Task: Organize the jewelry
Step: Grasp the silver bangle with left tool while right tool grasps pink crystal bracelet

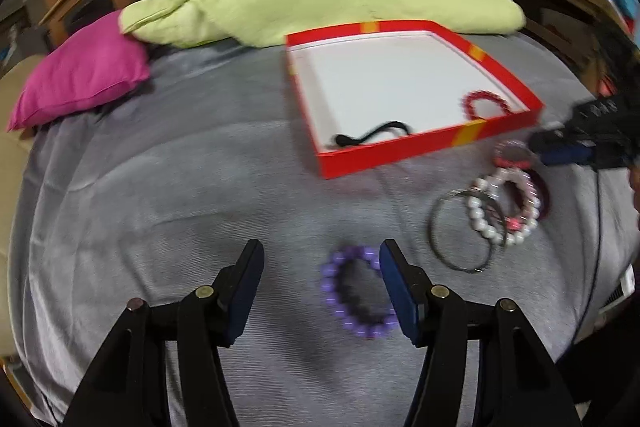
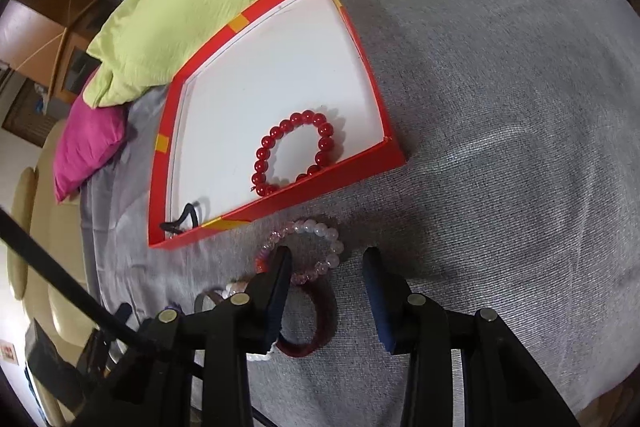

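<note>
**Both grippers spread near the red box**

We are holding the left gripper (image 1: pixel 320 259) spread around a purple bracelet (image 1: pixel 358 293) lying in front of the red box (image 1: pixel 400 151). We are hovering the right gripper (image 2: pixel 326 261), also spread, over a pink bracelet (image 2: pixel 308 251) just beside the box, where a red bracelet (image 2: pixel 296 151) is lying inside.

Glossy red bead bracelet (image 2: pixel 298 151) in a smooth cardboard box (image 2: pixel 280 201); matt grey woven blanket (image 2: pixel 500 107); shiny metal bangle (image 1: pixel 464 235).
</note>
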The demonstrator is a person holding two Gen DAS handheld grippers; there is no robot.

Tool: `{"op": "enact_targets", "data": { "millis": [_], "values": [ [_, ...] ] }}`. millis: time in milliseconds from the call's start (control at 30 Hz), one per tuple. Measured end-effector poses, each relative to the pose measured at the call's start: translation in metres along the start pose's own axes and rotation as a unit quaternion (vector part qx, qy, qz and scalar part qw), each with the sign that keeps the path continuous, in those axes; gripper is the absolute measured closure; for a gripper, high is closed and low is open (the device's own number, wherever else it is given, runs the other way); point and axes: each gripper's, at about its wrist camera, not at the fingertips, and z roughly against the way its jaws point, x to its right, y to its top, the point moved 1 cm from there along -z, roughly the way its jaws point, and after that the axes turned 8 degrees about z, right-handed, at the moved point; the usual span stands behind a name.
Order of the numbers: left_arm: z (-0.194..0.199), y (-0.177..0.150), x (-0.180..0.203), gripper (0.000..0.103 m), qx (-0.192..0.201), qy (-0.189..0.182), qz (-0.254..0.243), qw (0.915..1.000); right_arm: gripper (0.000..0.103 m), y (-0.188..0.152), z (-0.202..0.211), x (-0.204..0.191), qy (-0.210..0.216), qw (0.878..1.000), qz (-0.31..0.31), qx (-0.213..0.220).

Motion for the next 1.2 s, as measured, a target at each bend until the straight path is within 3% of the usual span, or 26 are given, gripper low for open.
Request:
{"op": "enact_targets", "data": {
  "millis": [67,333,500,1033,1200],
  "values": [
    [-0.001,-0.001,0.008,0.036,-0.005,-0.019,-0.011,0.9997,0.062,0.001,-0.001,-0.002,0.0,1.0,-0.004,0.003],
    [-0.008,-0.005,0.043,0.032,-0.03,-0.071,-0.057,0.9954,0.088,0.003,-0.009,-0.014,-0.041,0.999,0.025,0.01],
    [-0.011,-0.008,0.06,0.031,-0.043,-0.098,-0.074,0.9915,0.093,0.004,-0.01,-0.014,-0.05,0.998,0.04,0.014],
    [-0.029,-0.005,0.081,0.031,-0.066,-0.116,-0.098,0.9863,0.094,0.007,0.009,0.011,-0.046,0.998,0.027,0.032],
    [-0.033,0.0,0.082,0.031,-0.066,-0.123,-0.095,0.9856,0.091,0.007,0.011,0.017,-0.023,0.999,0.012,0.02]
  ]
}}
